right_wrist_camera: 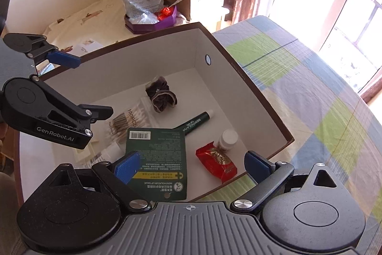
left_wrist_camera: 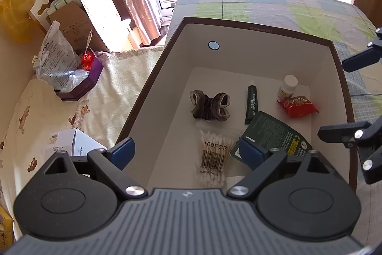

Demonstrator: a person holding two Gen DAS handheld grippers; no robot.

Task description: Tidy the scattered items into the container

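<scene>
A white box with a brown rim (left_wrist_camera: 262,31) (right_wrist_camera: 250,87) stands on the bed. Inside lie a brown scrunchie (left_wrist_camera: 210,105) (right_wrist_camera: 161,93), a cotton swab pack (left_wrist_camera: 213,154) (right_wrist_camera: 126,118), a green lip gel tube (left_wrist_camera: 252,104) (right_wrist_camera: 195,122), a white bottle (left_wrist_camera: 287,86) (right_wrist_camera: 228,138), a red packet (left_wrist_camera: 298,106) (right_wrist_camera: 217,161) and a green sachet (left_wrist_camera: 274,133) (right_wrist_camera: 157,154). My left gripper (left_wrist_camera: 187,152) (right_wrist_camera: 95,87) hovers open over the box's near end. My right gripper (right_wrist_camera: 192,166) (left_wrist_camera: 333,98) is open above the box's right side. Neither holds anything.
The bed's checked cover (left_wrist_camera: 274,6) (right_wrist_camera: 310,87) stretches beyond the box toward a bright window. To the left lie a cream blanket (left_wrist_camera: 47,111), a purple tray (left_wrist_camera: 81,85) (right_wrist_camera: 152,23) with a plastic bag, a small white carton (left_wrist_camera: 69,142) and stacked cardboard boxes (left_wrist_camera: 78,25).
</scene>
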